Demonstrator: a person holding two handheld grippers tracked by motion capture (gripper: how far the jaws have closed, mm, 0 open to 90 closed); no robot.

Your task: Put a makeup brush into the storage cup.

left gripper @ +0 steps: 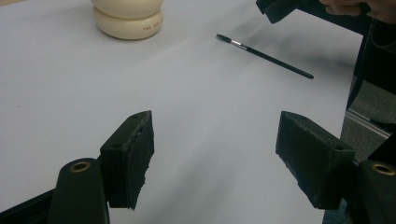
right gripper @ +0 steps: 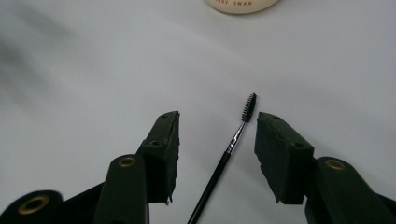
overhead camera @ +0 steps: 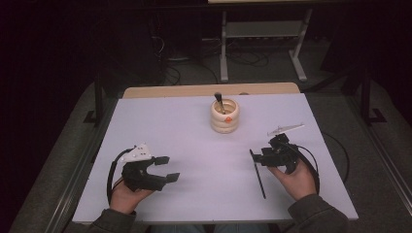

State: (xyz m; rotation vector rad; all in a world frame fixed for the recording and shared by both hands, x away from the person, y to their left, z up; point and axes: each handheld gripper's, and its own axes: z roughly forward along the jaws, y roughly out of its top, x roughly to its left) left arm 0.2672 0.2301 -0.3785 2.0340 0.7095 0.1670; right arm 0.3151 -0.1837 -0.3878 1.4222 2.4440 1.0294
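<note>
A slim black brush lies flat on the white table, near the right side. It has a thin straight black handle, a short silvery collar and a small dark bristled spiral tip. The tip points towards the cream ringed pot standing further back on the table; brush and pot are well apart.
</note>
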